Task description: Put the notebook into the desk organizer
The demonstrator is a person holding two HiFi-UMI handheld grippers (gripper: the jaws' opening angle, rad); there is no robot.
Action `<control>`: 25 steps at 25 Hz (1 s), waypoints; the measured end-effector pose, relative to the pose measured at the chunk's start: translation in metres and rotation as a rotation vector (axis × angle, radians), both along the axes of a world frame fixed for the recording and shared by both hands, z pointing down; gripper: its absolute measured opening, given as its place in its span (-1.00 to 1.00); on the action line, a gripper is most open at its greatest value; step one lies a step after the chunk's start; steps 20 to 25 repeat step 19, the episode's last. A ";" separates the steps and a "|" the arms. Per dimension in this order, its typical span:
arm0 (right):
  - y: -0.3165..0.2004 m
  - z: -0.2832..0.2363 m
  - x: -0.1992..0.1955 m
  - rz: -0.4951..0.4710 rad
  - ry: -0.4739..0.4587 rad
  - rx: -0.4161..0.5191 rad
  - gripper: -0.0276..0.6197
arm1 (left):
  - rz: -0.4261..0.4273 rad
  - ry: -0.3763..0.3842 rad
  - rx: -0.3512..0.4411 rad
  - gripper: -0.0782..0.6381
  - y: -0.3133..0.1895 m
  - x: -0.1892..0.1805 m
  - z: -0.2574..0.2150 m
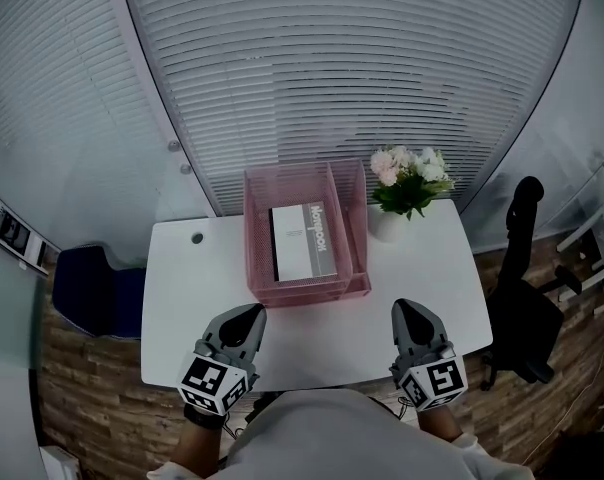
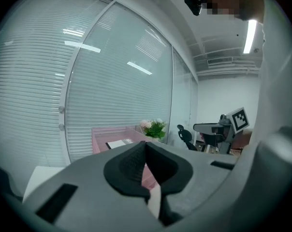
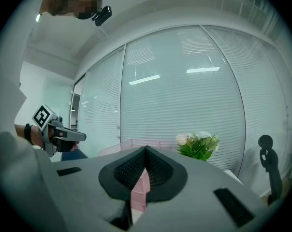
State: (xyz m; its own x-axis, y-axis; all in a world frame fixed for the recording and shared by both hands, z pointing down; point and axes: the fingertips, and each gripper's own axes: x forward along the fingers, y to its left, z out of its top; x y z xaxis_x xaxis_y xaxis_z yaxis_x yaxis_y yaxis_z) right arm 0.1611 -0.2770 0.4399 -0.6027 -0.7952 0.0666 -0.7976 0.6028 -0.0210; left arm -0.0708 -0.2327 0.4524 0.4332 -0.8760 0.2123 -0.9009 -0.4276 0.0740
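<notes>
Seemingly the notebook [image 1: 304, 241] already lies in the pink mesh desk organizer [image 1: 257, 230], so the left gripper [image 1: 250, 315] and right gripper [image 1: 408, 309], both closed and empty, need only rest.

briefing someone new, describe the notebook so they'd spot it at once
On the white desk stands a pink mesh organizer, left of the potted flowers. The notebook lies flat inside it: white with a grey lettered band, the only thing in there.

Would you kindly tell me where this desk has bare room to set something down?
Bare: the left strip between the organizer and the desk edge, bar a small hole; the front band before the organizer; the right front corner. Crowded: back right, flowers beside the organizer.
</notes>
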 end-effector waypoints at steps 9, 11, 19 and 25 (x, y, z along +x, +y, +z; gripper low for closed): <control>-0.006 0.001 -0.004 0.000 -0.005 -0.002 -0.88 | 0.012 -0.025 -0.014 -0.76 -0.009 0.000 0.005; -0.007 0.002 -0.003 0.001 -0.005 -0.004 -0.88 | 0.014 -0.026 -0.023 -0.76 -0.010 0.001 0.008; -0.013 0.004 -0.004 0.000 -0.009 -0.003 -0.88 | 0.020 -0.031 -0.031 -0.76 -0.016 0.003 0.014; -0.013 0.004 -0.004 0.000 -0.009 -0.003 -0.88 | 0.020 -0.031 -0.031 -0.76 -0.016 0.003 0.014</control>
